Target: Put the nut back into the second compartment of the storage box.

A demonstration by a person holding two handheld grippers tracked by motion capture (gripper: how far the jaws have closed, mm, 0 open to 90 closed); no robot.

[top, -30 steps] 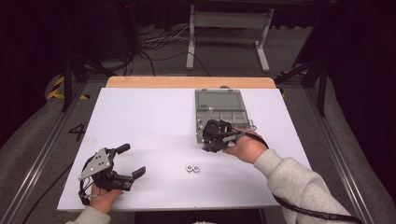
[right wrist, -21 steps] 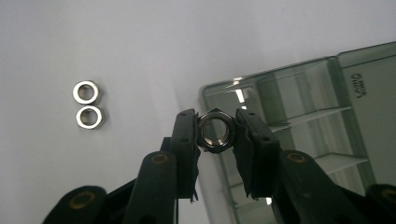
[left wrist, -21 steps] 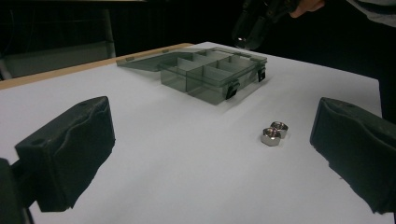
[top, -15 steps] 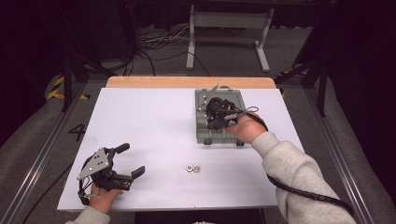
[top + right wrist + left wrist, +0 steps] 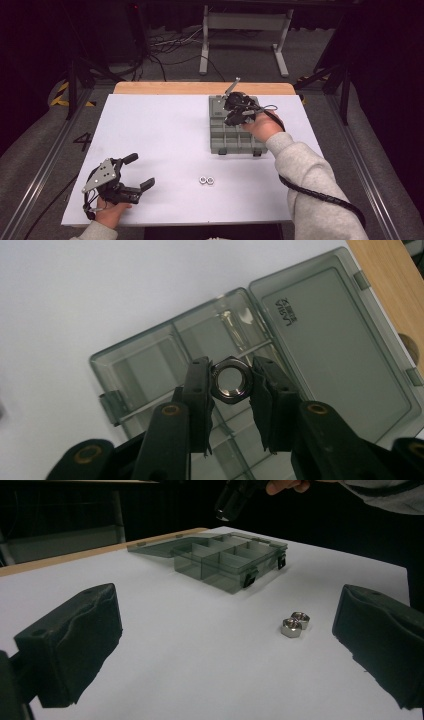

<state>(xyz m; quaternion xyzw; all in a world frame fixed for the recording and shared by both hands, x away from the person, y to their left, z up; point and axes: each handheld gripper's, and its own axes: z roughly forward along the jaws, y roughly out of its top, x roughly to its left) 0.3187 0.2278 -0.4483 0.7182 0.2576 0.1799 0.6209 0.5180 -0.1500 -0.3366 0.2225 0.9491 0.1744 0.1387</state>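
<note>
The right gripper [image 5: 231, 385], clamped on a nut [image 5: 231, 379], had moved over the open box [image 5: 235, 131] near the table's far edge (probably to drop it); the left gripper [image 5: 135, 177] rested wide open, empty.

A shiny hex nut [image 5: 230, 380] hangs clamped above the open, smoky-grey compartment box [image 5: 150, 365]; two nuts [image 5: 206, 180] lie touching on the table.

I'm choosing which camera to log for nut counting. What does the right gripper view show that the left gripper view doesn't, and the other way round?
Right gripper view: a hex nut pinched between the right tool's jaws, above the open compartment box, and lettering on its lid. Left gripper view: two loose nuts touching on the white table, between the left tool's wide-open jaws. Both show the grey box, lid open.
</note>
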